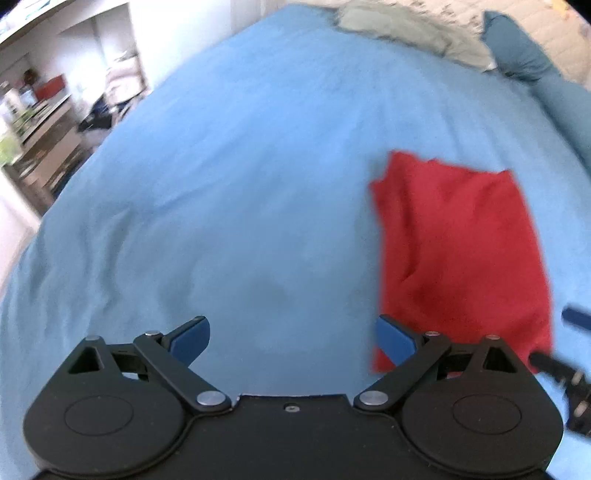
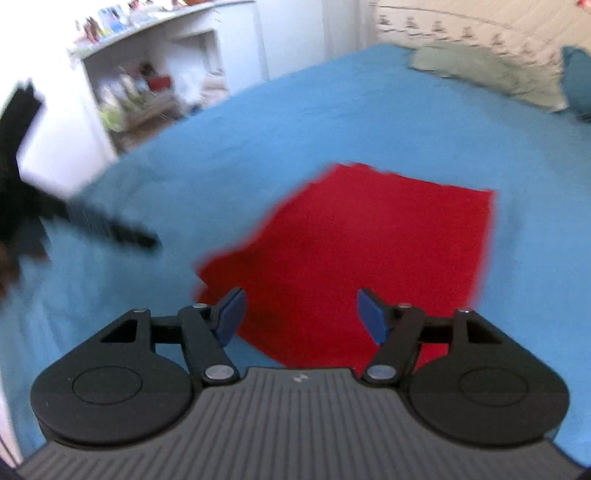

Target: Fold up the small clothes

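A red garment (image 1: 461,251) lies folded flat on the blue bedsheet (image 1: 240,184). In the left wrist view it is to the right of my left gripper (image 1: 291,339), which is open and empty above bare sheet. In the right wrist view the red garment (image 2: 362,251) lies straight ahead of my right gripper (image 2: 301,317), which is open and empty above the garment's near edge. The left gripper shows as a blurred dark shape (image 2: 92,221) at the left of the right wrist view. Part of the right gripper (image 1: 569,369) shows at the right edge of the left wrist view.
A grey-green pillow (image 1: 410,33) and a blue pillow (image 1: 517,48) lie at the head of the bed. White shelves with clutter (image 2: 147,88) stand beyond the bed's left edge. A patterned wall (image 2: 480,26) is behind the pillows.
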A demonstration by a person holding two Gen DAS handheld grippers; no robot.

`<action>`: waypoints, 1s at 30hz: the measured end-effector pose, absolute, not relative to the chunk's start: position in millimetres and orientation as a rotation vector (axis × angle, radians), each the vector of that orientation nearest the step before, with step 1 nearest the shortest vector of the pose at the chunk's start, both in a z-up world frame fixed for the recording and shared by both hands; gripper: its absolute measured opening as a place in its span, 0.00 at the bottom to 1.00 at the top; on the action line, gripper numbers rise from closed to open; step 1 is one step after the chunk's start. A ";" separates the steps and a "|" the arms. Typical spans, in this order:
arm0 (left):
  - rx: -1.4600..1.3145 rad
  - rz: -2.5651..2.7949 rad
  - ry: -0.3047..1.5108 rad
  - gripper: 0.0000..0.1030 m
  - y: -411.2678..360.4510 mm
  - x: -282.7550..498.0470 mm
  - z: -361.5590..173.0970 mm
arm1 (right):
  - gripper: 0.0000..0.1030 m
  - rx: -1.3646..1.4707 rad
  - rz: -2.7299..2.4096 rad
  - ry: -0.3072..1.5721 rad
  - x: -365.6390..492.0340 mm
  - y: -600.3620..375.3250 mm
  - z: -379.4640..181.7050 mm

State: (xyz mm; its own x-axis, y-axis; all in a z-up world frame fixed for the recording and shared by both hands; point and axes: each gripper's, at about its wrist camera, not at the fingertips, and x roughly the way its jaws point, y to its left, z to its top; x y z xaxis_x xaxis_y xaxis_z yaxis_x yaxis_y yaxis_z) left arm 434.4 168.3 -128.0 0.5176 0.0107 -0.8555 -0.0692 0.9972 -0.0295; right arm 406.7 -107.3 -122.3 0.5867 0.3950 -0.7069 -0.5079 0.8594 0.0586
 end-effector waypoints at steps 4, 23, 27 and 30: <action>0.005 -0.003 1.005 0.95 135.6 449.6 -131.5 | 0.83 -0.156 0.413 0.820 394.2 -146.4 -135.6; 0.140 -0.028 1.111 1.00 125.6 445.7 -201.0 | 0.85 -0.065 0.237 0.963 421.4 -209.9 -197.7; 0.122 -0.034 1.089 0.99 129.1 444.1 -172.8 | 0.88 -0.074 0.242 0.949 422.1 -210.6 -177.1; 0.127 -0.072 1.037 0.99 126.8 443.5 -141.3 | 0.96 -0.057 0.275 0.909 424.6 -220.3 -151.4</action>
